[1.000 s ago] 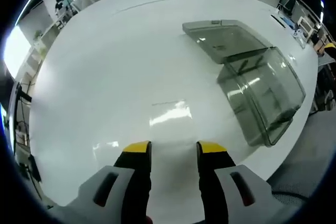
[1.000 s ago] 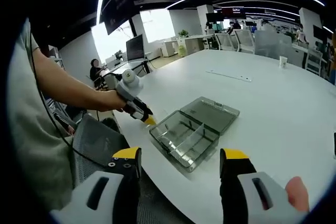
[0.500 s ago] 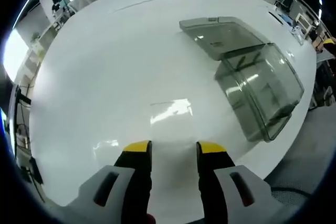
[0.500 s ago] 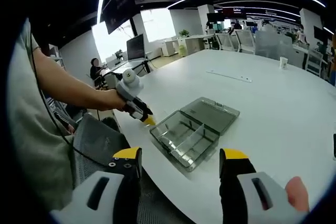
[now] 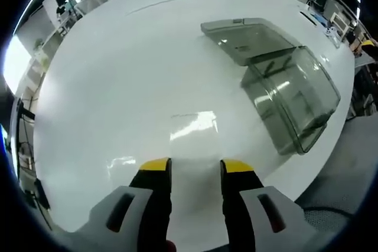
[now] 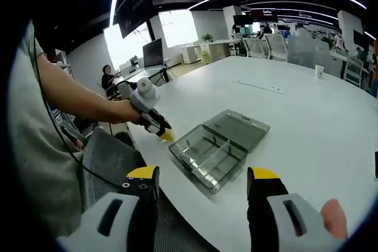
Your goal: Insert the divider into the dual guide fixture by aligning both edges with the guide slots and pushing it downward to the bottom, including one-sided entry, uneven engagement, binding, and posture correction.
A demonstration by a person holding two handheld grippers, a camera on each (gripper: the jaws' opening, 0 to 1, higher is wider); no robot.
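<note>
A: Divider — the clear plastic strip (image 6: 215,156) stands inside the smoky transparent plastic box (image 6: 207,157), running along its length, on the white round table (image 6: 307,122) near the edge.

B: And its lid?

A: The flat grey hinged lid (image 6: 236,126) lies open on the table behind the box.

B: The grippers?

A: The left gripper (image 5: 192,169) hovers over bare tabletop beside the box, yellow-tipped jaws parted, empty. The right gripper (image 6: 202,176) hangs back off the table edge, jaws wide apart, holding nothing
</note>
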